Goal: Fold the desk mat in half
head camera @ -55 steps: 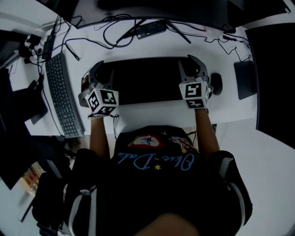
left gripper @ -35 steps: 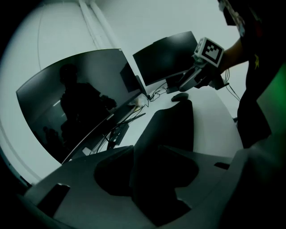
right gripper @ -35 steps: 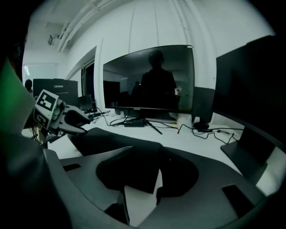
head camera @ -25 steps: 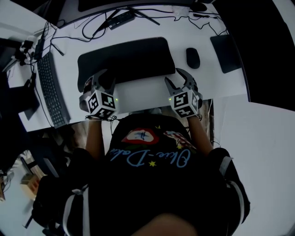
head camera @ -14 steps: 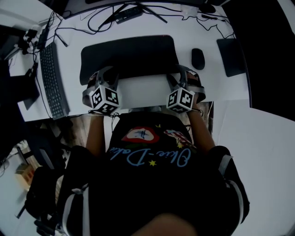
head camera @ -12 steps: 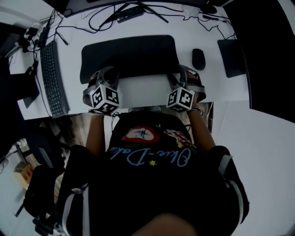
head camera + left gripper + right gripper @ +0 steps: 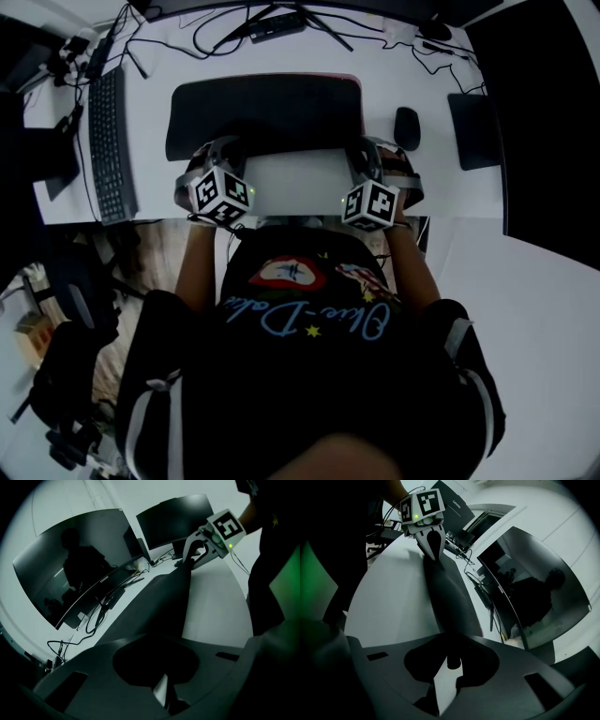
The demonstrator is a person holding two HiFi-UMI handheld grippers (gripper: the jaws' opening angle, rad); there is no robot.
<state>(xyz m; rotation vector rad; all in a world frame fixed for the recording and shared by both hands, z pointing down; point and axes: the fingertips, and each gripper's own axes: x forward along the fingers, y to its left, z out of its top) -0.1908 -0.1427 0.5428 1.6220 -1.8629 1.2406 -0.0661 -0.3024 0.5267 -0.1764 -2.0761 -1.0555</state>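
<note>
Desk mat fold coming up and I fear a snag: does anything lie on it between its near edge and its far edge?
Nothing visible does. The desk mat is bare on top. The mouse sits off its right end, the keyboard off its left, and the cables lie beyond its far edge.

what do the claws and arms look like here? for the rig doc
Left claw and right claw: dark grey, curved, each with a white cube bearing black square markers and a green light. Forearms bare; black top with pale blue script. Right jaws are closing around the mat edge.
</note>
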